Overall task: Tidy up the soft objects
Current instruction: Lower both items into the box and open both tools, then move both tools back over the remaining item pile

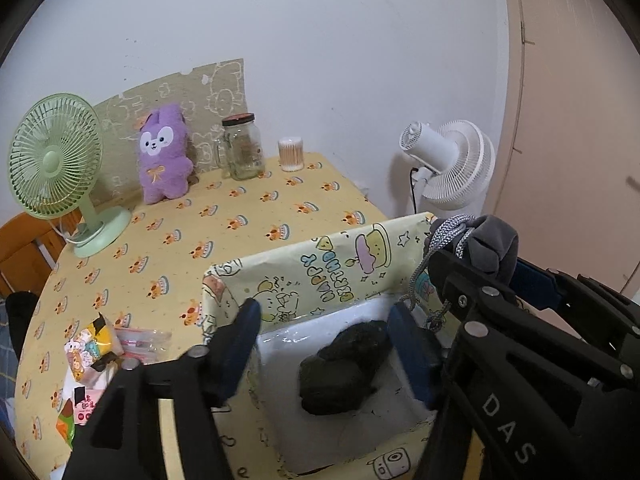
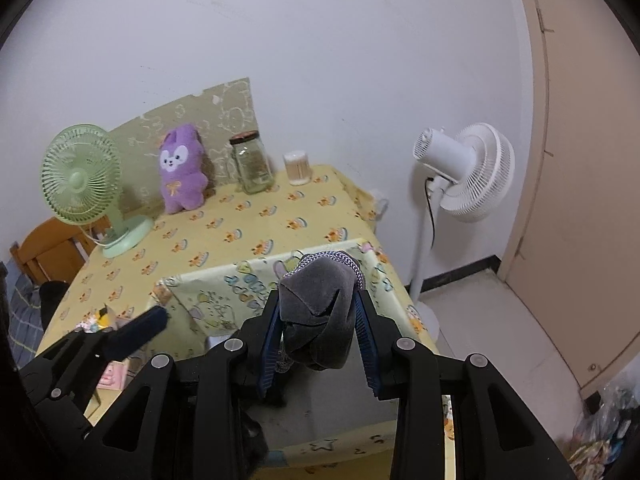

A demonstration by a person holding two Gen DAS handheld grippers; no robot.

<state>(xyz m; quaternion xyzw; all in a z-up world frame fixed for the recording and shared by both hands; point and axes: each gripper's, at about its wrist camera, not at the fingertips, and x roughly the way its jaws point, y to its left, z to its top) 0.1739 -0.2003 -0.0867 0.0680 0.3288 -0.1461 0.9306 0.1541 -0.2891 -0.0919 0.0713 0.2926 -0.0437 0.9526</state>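
right wrist view first: the right gripper (image 2: 318,320) is clamped on a bunched grey velvety pouch with a woven grey-white cord (image 2: 318,300), its blue-padded fingers (image 2: 270,344) pressing the fabric from both sides. the pouch hangs above the yellow cartoon-printed storage box with a white lining (image 2: 208,300), over the box's right half. the left gripper (image 1: 324,340) stands with its jaws apart and nothing between them, reaching into the box, one finger just beside the box's left wall and the other near its right wall.

inside the box, on its floor toward the right side, lies a dark, lumpy soft bundle (image 1: 344,368); i cannot tell what it is.

the step in hand looks like dropping the pouch into the box. to do it well, lower the pouch until it is below the box's rim before letting go, aim for the bare white floor left of the dark bundle, and mind the dangling cord (image 1: 440,312), which trails over the box's right wall and could snag on the rim. the left tongs could steady the box wall, since the box looks light and soft-sided.

the pouch itself is crumpled, folds deep, plush nap catching light, cord looped over its top.
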